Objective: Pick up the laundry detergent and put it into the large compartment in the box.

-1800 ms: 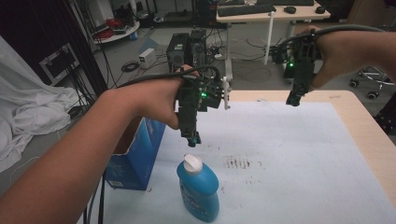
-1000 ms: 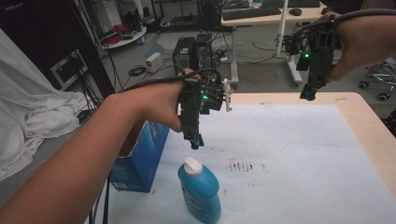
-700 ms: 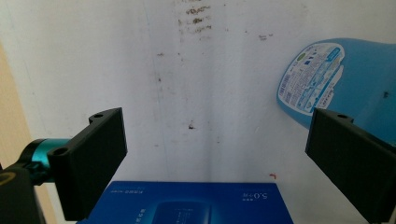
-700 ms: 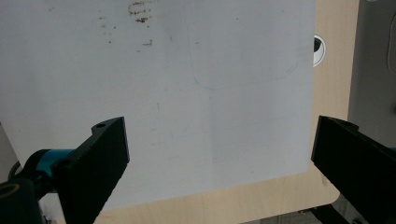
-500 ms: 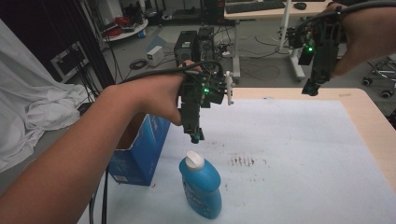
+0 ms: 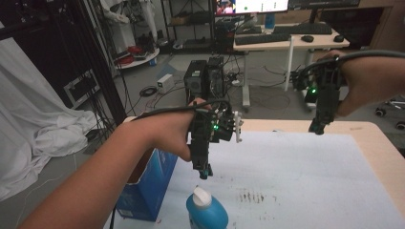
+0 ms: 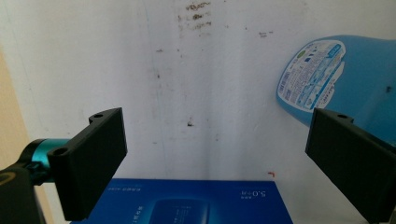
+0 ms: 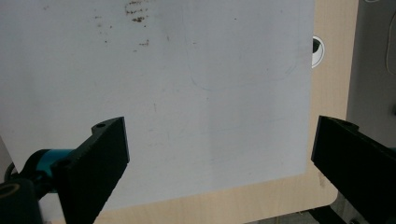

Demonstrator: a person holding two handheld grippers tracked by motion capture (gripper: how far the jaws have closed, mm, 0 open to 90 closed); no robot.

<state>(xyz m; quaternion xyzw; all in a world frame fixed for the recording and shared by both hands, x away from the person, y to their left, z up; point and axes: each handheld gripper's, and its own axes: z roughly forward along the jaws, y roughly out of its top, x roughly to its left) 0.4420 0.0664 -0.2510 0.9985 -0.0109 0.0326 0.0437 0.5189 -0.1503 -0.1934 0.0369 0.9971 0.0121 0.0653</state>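
Left gripper (image 6: 204,172): jaws spread wide, nothing between them, pointing straight down, held above the bench's near-left area with the forearm reaching in from the near-left corner. Below it, close to the near edge, stands a blue bottle (image 6: 207,213) with a white cap; a blue box (image 6: 145,188) sits at the left edge. Right gripper (image 6: 316,128): jaws spread, empty, hanging over the far edge, wrist bent downward. White mat (image 6: 305,176) bears dark smudges (image 6: 249,195).

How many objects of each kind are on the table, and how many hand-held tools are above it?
Blue bottle: 1
Blue box: 1
White mat: 1
Tools, left tool and right tool: 2
Total: 5
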